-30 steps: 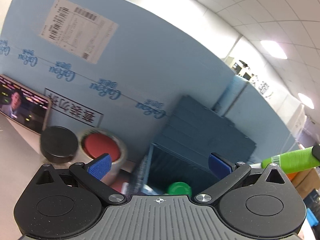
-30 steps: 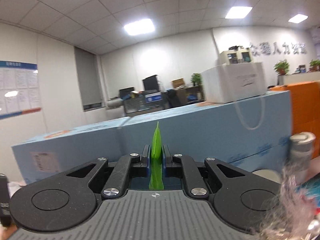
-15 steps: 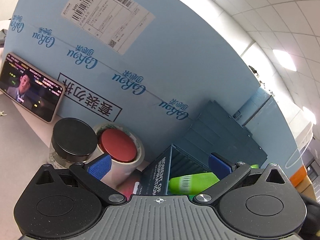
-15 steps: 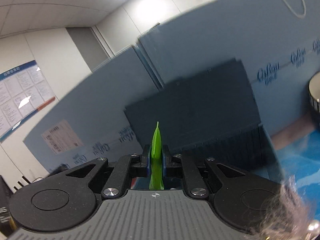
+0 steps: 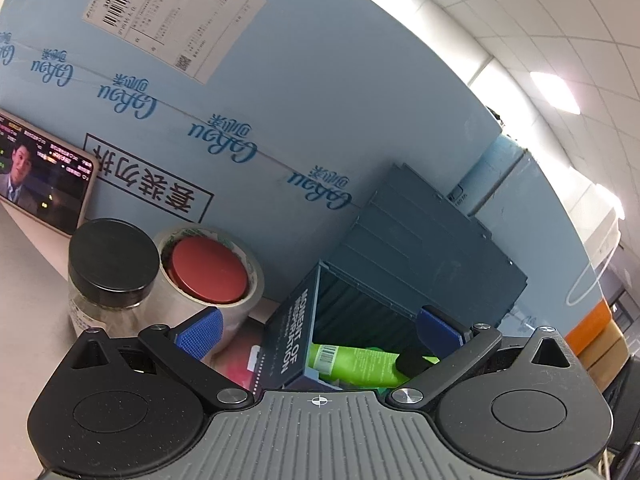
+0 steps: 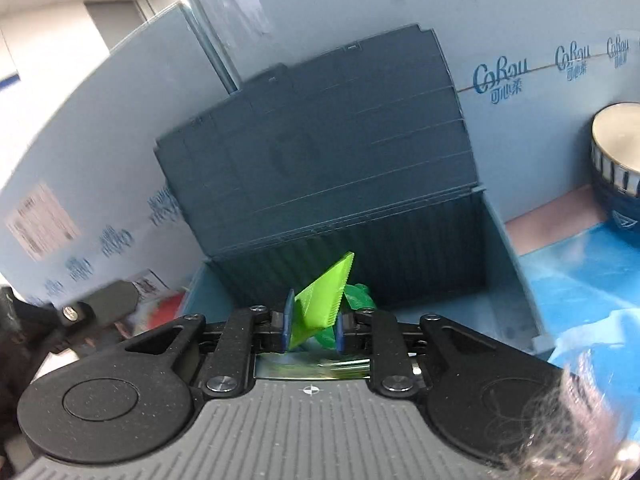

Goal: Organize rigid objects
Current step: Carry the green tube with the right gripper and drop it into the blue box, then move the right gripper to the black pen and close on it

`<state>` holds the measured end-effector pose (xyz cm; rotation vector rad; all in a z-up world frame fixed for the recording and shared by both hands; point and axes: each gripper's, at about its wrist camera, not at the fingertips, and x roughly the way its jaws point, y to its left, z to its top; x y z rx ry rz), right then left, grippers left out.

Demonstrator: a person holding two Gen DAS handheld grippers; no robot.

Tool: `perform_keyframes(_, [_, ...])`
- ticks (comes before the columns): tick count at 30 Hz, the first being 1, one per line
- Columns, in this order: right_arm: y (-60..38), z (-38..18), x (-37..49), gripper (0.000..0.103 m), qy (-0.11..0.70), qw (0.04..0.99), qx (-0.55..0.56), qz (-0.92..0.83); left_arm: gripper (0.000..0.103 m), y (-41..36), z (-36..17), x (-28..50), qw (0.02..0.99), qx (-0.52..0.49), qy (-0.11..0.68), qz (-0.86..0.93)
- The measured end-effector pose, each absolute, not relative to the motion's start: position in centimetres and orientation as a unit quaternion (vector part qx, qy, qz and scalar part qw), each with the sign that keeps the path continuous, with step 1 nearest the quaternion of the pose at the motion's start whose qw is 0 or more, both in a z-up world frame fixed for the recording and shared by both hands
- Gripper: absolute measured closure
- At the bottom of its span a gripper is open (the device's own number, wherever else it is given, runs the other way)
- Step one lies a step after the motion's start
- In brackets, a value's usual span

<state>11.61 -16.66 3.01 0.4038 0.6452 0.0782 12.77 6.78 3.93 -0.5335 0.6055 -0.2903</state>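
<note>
A dark blue storage box [image 6: 500,248] with its lid up stands against the light blue cartons; it also shows in the left wrist view [image 5: 296,344]. A green tube [image 5: 356,364] with a black cap lies inside it. My right gripper [image 6: 312,326] is over the box, its fingers parted a little, with the tube's flat green tail [image 6: 324,300] tilted loose between them. My left gripper [image 5: 316,328] is open and empty just in front of the box.
A glass jar with a black lid [image 5: 110,268] and a tape roll with a red lid inside [image 5: 208,276] stand left of the box. A phone [image 5: 40,180] leans on the carton. A blue tin [image 6: 616,168] and blue plastic [image 6: 580,272] lie right.
My right gripper has tipped down over the box and its fingers have parted; the green tube's tail has tilted loose. The tube now lies lower in the box in the left wrist view.
</note>
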Motion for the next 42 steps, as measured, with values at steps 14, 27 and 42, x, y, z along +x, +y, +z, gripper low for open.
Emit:
perform_keyframes(14, [-16.5, 5.3, 8.7, 0.025, 0.264, 0.956, 0.129, -0.006, 0.000, 6.3, 4.6, 12.3, 0.912, -0.253, 0.286, -0.152])
perform_keyframes(27, [-19.8, 7.9, 0.5, 0.000, 0.162, 0.980, 0.118, -0.016, 0.000, 3.3, 7.5, 8.9, 0.931, -0.212, 0.230, -0.189])
perform_keyframes(42, [-29.8, 4.9, -9.3, 0.000, 0.136, 0.976, 0.124, -0.118, 0.000, -2.5, 8.3, 4.9, 0.881, -0.184, 0.216, -0.378])
